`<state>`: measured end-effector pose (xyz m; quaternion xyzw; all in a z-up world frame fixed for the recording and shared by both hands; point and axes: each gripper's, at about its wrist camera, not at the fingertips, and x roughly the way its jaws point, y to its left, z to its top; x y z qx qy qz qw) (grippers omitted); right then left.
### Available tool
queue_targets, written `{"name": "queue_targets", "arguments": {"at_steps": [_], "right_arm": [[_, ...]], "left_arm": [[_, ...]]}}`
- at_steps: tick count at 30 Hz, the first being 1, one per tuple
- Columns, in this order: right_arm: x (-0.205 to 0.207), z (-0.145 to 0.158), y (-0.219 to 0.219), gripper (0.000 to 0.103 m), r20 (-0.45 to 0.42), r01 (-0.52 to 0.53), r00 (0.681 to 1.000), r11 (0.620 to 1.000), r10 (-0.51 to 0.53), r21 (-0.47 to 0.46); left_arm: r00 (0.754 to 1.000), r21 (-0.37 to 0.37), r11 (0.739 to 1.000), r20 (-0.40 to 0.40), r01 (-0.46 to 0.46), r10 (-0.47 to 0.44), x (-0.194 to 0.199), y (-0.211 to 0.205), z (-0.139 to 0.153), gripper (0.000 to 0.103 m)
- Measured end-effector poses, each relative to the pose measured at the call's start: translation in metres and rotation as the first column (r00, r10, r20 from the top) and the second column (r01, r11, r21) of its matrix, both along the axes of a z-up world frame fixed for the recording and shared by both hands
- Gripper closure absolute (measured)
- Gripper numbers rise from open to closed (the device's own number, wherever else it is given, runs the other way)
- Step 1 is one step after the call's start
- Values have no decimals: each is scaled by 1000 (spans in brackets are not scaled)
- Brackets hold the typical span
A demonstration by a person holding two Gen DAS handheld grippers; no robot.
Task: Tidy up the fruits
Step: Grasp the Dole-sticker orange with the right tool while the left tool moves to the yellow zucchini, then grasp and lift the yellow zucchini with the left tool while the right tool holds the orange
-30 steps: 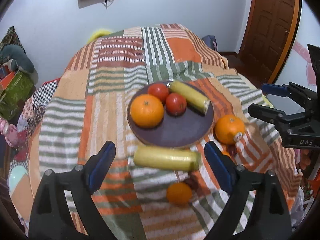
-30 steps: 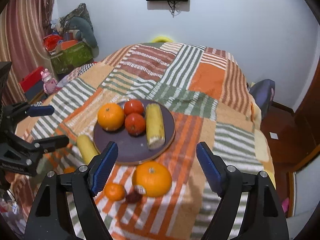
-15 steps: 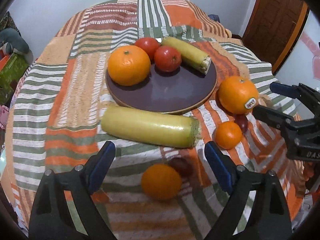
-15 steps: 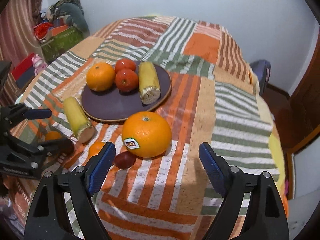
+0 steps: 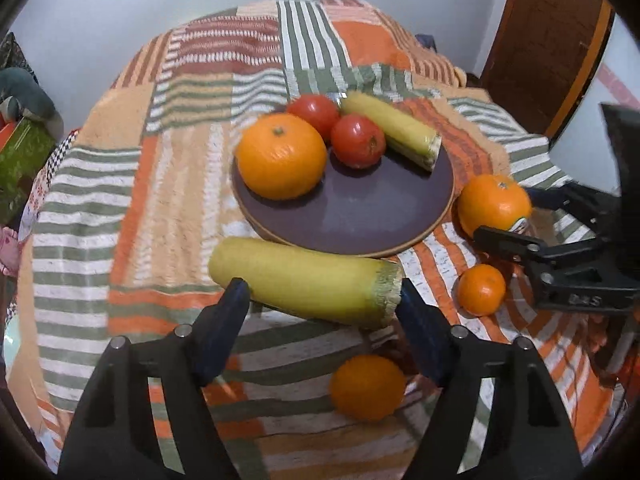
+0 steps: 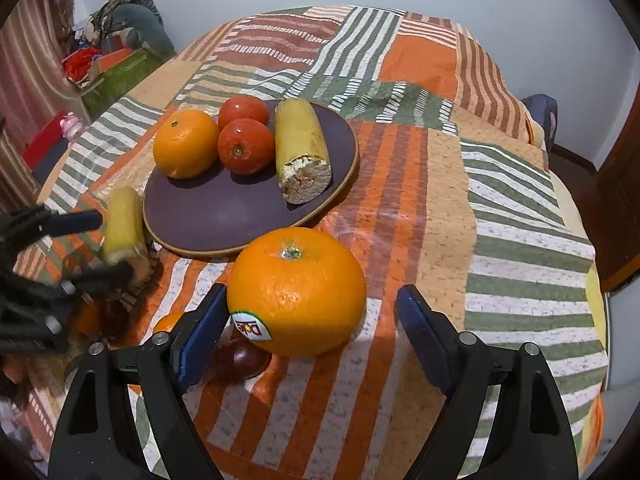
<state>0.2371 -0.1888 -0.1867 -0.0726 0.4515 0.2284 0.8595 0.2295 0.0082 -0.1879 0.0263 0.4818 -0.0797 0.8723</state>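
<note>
On the near side of the striped cloth (image 5: 132, 208), w/ the plate (image 5: 360, 216) just beyond, both grippers are mid-pickup. Left gripper (image 5: 322, 300) straddles the long yellow cob (image 5: 308, 282), which lies crosswise just in front of the plate's near rim; jaws are closing, cob between them lengthwise, blue pads look about at its two ends, but firm contact can't be told, so I read it as not yet gripped. Right gripper (image 6: 310, 306) brackets the big stickered orange (image 6: 296, 290), right of the plate in the left cam; jaws closing too, left pad at or nearly at the peel, right pad clearly apart w/ a gap. Step in hand, as I judge it: grasping two loose pieces at once to move them onto the plate. Next move prob. needs both to finish closing, then lift and carry a short way toward the plate's bare near half; end-to-end hold on the cob looks prone to slip, and the orange is round, so a centred squeeze matters. Plate already holds one orange (image 5: 280, 156) at left, two red tomato-like fruits (image 5: 358, 140) mid-far, touching each other, and a shorter cut cob (image 5: 394, 134) at far right. Off the plate: two small mandarins (image 5: 482, 290) and a dark plum-like fruit (image 6: 240, 356) near the big orange.
</note>
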Motion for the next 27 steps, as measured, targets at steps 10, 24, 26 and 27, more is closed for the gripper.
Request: {"name": "queue_targets", "arguments": {"at_steps": [10, 24, 26, 27], "right_arm": [[-4, 3, 2, 40, -6, -4, 1000, 1000, 5, 12], [-7, 18, -8, 40, 20, 31, 999, 999, -32, 33], [-7, 22, -9, 40, 31, 33, 999, 999, -34, 37], [-7, 24, -9, 40, 38, 32, 999, 999, -33, 36]], "left_arm": [[990, 124, 984, -37, -131, 136, -30, 66, -5, 41], [990, 35, 989, 13, -142, 142, -14, 68, 6, 42], [989, 35, 988, 0, -150, 150, -1, 65, -1, 43], [986, 50, 985, -6, -168, 169, 6, 64, -6, 43]]}}
